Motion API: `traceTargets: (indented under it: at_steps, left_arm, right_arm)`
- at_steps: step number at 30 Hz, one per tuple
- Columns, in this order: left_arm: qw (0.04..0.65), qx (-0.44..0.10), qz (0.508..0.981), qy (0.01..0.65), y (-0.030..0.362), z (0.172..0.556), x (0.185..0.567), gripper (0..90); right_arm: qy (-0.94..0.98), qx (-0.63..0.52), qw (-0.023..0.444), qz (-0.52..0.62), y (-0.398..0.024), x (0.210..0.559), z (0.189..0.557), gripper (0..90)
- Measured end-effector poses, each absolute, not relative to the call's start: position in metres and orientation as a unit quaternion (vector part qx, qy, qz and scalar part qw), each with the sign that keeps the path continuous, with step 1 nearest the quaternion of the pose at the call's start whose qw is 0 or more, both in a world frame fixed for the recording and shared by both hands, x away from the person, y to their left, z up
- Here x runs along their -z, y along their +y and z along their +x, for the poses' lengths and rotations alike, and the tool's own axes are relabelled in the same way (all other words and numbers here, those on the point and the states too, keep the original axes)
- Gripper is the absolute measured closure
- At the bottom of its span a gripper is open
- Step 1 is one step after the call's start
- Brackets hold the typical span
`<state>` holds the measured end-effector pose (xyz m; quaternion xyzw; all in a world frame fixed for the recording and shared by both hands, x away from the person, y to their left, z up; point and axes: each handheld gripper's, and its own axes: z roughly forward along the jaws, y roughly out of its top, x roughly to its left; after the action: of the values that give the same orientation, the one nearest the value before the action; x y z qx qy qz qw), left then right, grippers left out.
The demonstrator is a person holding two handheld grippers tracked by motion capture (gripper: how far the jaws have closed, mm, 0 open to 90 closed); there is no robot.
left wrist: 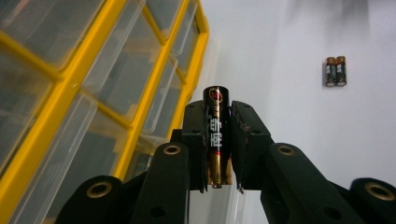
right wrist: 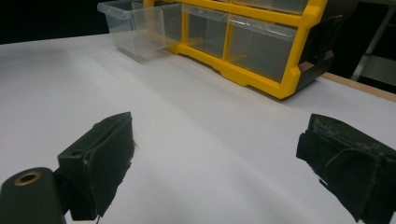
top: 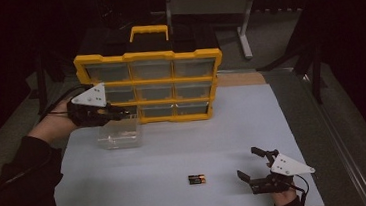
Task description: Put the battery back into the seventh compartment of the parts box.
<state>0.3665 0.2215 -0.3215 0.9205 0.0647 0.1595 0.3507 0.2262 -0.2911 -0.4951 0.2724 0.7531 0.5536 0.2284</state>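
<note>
Black battery point(left wrist: 216, 135) in left jaws (two batteries point(top: 196, 179) on mat).

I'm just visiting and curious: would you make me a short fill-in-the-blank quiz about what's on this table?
1. The left gripper is shut on a ____.
2. The frame of the drawer cabinet is coloured ____.
3. The right gripper has its jaws ____, holding nothing.
4. Two batteries lie side by side on the ____ mat.

Missing words: battery; yellow; open; white
</note>
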Motion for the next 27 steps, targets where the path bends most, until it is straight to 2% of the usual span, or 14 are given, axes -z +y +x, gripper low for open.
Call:
traceTargets:
  at_steps: [12,27]
  left_arm:
    - [0.340,-0.160,0.923,0.086,0.245,0.370,0.334,75.7]
    - [0.322,-0.155,0.928,0.102,0.248,0.377,0.365,75.6]
  right_arm:
    - [0.754,-0.554,0.228,0.271,-0.291,0.495,0.226,8.9]
    - [0.755,-0.553,0.225,0.271,-0.291,0.496,0.227,8.9]
